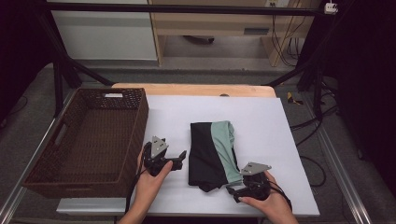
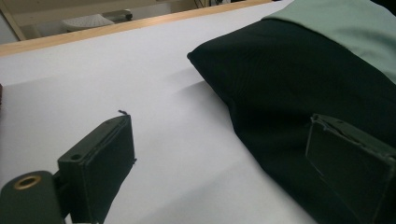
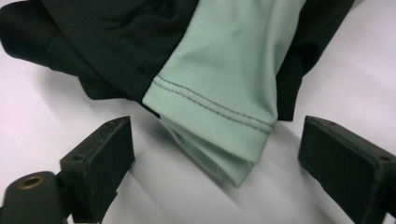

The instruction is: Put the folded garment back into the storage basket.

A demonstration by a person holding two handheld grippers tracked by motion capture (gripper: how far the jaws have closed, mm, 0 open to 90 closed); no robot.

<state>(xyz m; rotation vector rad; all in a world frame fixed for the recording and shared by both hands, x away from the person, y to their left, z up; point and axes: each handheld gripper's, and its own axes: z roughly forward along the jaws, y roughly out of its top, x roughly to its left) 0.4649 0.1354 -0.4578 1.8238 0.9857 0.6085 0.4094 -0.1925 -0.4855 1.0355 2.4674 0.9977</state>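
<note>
A folded garment (image 1: pixel 212 151), black with a mint-green panel, lies in the middle of the white table top (image 1: pixel 261 126). My left gripper (image 1: pixel 183 156) is open just left of the garment's left edge; in the left gripper view its right jaw overlaps the black cloth (image 2: pixel 289 93) and its left jaw stands over bare table. My right gripper (image 1: pixel 232 190) is open at the garment's near right corner. In the right gripper view the stitched green hem (image 3: pixel 219 116) lies between the spread jaws, with nothing clamped.
A brown wicker basket (image 1: pixel 133 133) stands on the left side of the table, close to my left hand. The table's wooden far edge (image 1: pixel 196 88) and black frame bars lie beyond. Cables hang off to the right.
</note>
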